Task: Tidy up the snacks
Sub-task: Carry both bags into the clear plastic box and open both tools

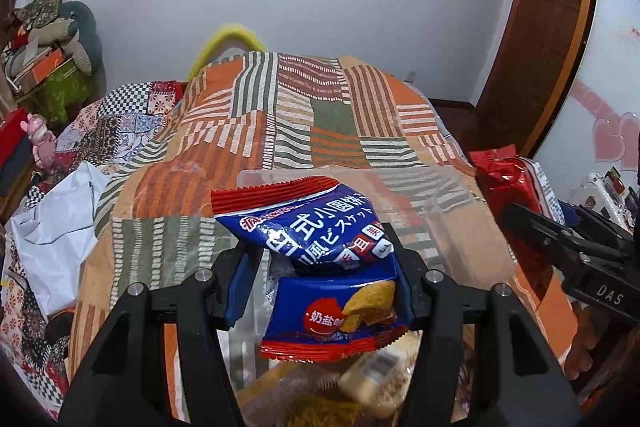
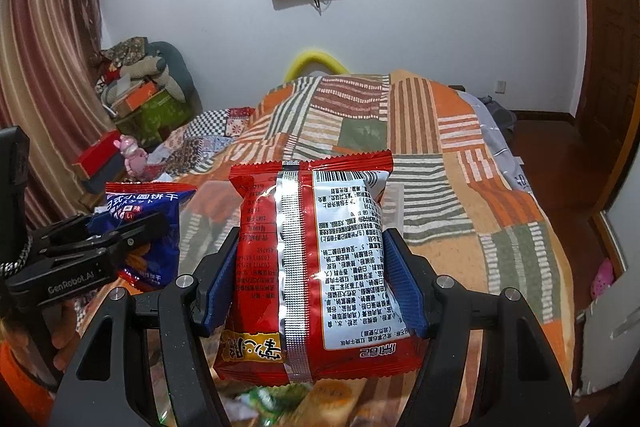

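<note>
Left wrist view: the left gripper (image 1: 320, 267) pinches a blue biscuit packet (image 1: 320, 251), creased and soft, above the clear box (image 1: 440, 187) on the bed (image 1: 320, 115).

Right wrist view: the right gripper (image 2: 310, 267) clamps a red snack packet (image 2: 308, 267) mid-body; it looks light, slick and crushable.
</note>
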Action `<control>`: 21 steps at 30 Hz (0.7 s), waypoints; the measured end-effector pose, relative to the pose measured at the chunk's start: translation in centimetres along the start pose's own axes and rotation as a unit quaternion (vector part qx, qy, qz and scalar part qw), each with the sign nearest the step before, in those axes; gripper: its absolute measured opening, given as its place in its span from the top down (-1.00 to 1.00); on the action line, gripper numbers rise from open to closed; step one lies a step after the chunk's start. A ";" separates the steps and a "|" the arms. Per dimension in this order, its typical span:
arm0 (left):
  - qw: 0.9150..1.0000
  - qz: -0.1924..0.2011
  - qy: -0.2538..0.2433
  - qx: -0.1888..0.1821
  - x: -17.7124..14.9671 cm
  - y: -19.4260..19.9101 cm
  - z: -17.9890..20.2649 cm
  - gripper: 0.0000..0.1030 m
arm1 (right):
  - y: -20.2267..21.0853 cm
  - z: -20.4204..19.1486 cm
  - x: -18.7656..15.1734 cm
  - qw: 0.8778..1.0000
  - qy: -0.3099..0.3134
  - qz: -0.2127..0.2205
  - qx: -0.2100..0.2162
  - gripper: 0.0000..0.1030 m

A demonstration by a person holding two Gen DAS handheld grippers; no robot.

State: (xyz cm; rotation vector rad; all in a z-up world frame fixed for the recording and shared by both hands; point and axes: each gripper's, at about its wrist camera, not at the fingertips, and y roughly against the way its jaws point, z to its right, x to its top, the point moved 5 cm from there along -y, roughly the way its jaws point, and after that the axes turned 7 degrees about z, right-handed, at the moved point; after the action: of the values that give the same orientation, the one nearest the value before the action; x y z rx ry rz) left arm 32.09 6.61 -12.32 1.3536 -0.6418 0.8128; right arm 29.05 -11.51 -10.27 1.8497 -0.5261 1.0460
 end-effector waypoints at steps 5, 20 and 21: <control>1.000 -0.013 0.003 0.006 0.2 -2.6 -0.1 -0.11 | -2.4 0.3 -0.1 1.000 0.002 -0.022 -0.007 -0.26; 0.997 -0.071 0.017 0.020 -1.7 -8.0 -0.8 -0.13 | -6.4 -0.1 -1.6 0.995 0.021 -0.099 -0.012 -0.28; 0.997 -0.074 0.020 0.017 -1.8 -8.1 -0.9 -0.14 | -6.3 0.0 -1.5 0.995 0.018 -0.100 -0.012 -0.29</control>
State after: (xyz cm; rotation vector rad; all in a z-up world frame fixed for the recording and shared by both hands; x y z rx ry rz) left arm 37.56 7.01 -18.58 1.3953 -0.4912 0.7326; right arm 32.71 -8.57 -14.75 1.8176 -0.3230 0.9337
